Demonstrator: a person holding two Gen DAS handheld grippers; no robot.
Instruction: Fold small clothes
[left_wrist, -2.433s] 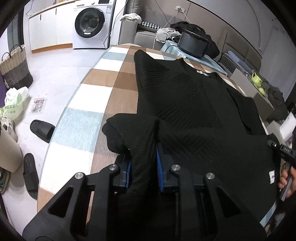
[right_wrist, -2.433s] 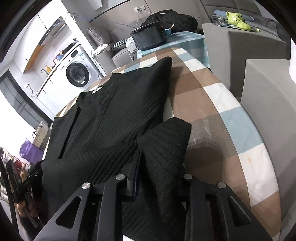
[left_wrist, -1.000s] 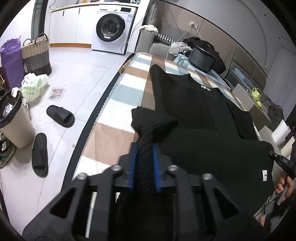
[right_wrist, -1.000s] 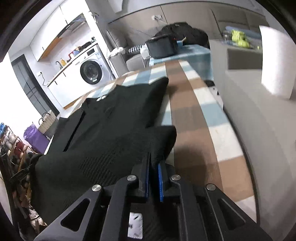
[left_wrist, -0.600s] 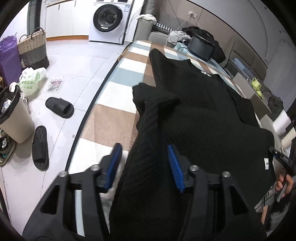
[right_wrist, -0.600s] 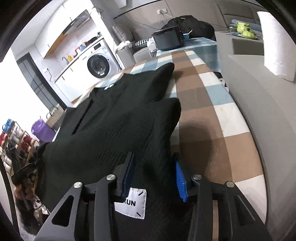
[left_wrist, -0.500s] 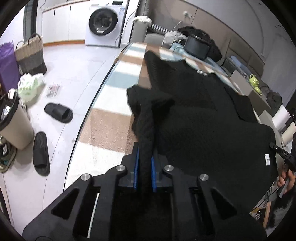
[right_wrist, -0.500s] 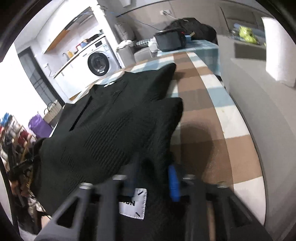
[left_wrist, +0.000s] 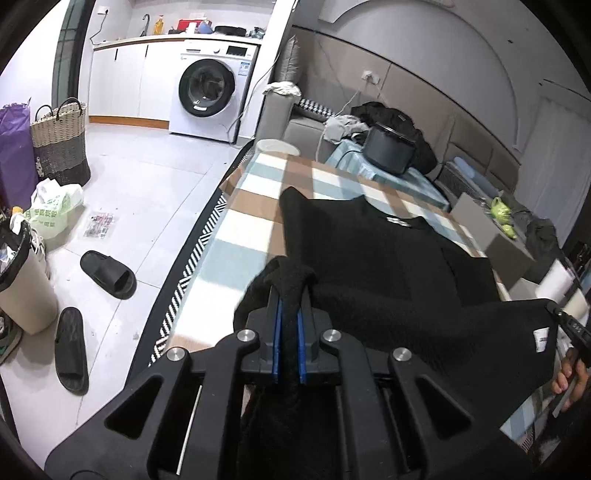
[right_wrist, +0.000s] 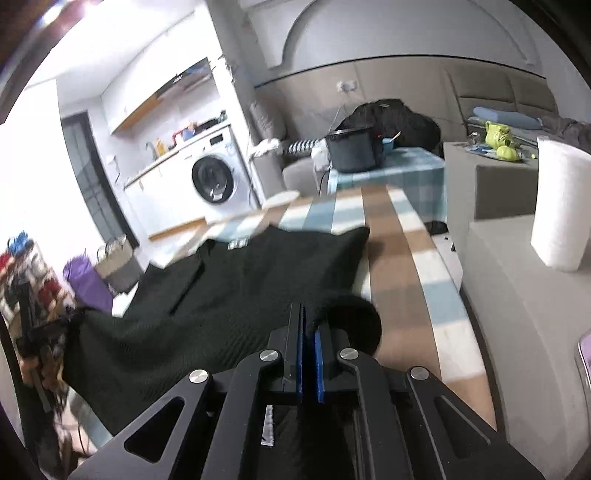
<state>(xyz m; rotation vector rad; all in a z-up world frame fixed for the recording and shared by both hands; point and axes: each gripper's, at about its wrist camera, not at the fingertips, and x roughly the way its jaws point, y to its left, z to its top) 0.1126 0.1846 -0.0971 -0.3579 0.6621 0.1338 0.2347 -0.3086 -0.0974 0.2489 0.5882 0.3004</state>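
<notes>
Black garment (left_wrist: 388, 266) hem higher, both hand-held grippers clamped

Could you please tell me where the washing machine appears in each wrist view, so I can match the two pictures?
Left wrist view: the washing machine stands at upper centre-left, beyond the checked tablecloth.
Right wrist view: the washing machine sits left of centre, at mid-height, somewhat blurred.
Shared landmark: the black sweater spread on the table.
</notes>
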